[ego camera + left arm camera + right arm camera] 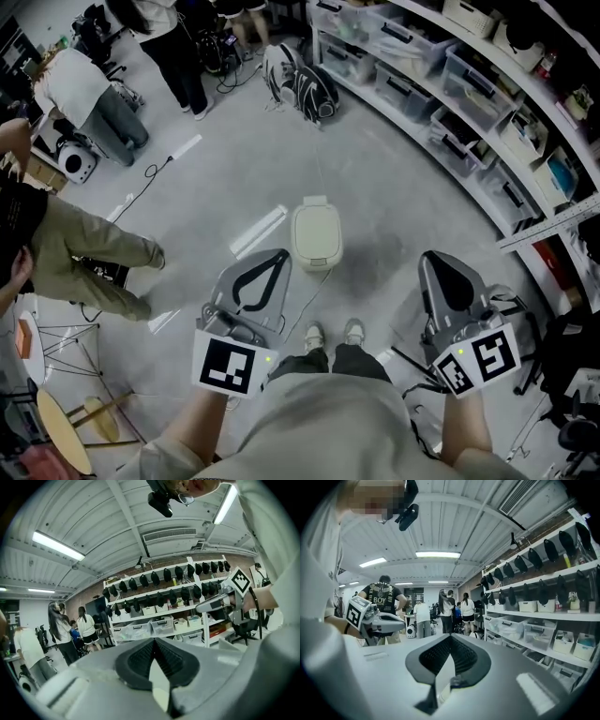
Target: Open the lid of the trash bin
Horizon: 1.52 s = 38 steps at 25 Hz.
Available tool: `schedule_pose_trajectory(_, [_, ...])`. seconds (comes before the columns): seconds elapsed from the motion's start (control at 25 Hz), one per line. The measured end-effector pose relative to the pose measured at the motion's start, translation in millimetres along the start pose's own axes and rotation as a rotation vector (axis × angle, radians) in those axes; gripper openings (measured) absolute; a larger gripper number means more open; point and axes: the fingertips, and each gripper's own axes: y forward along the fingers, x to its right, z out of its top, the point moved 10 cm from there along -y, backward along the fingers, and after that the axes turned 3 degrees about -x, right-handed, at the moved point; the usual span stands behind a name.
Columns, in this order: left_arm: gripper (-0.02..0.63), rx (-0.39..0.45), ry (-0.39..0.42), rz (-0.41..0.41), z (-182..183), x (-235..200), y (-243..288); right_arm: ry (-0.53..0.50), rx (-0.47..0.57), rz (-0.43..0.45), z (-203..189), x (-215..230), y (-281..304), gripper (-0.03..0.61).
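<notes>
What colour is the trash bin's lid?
Pale cream, almost off-white; the trash bin lid shows best in the head view.

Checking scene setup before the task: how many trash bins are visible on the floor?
1. The trash bin stands closed on the floor, just ahead of the person's shoes. More could be hidden outside the frame or behind people.

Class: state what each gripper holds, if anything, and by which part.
Nothing is held: the left gripper and right gripper are both shut and empty, apart from the trash bin.
</notes>
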Motion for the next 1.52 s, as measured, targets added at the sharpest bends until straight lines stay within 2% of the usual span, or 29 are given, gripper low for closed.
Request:
schedule_pose_trajectory(0.24, [0.002,-0.060,-0.062,0.032,-20.9,-4.2,38.1,0.054,-0.052,0.018,-32.3,37.1,33.4,0.003])
schedule_pose_trajectory(0.52, [0.002,-0.155,-0.102,0.039,-83.3,2.4,101.3,0.084,-0.136,0.069,-93.4,77.4,93.5,0.003])
schedule_pose_trajectory(0.68, [0.002,-0.214,-0.133,0.020,-138.5,0.9,141.7,0.096,-0.180,0.083,-139.8,93.0,133.9,0.003])
schedule_pose_trajectory(0.76, [0.002,-0.248,-0.113,0.000,-168.5,0.0,164.0,0.115,-0.208,0.090,-166.3,101.7,152.0,0.003])
schedule_pose_trajectory(1.04, [0.002,-0.372,-0.132,-0.048,-276.1,18.5,220.6,0.174,-0.303,0.110,-278.0,119.9,196.4,0.003])
schedule_pose_trajectory(1.32, [0.002,-0.483,-0.185,-0.100,-396.3,45.7,259.0,0.217,-0.368,0.099,-389.5,130.3,227.2,0.003])
schedule_pose_trajectory(1.52, [0.002,-0.569,-0.284,-0.107,-481.4,63.2,284.4,0.243,-0.416,0.104,-459.9,131.4,239.8,0.003])
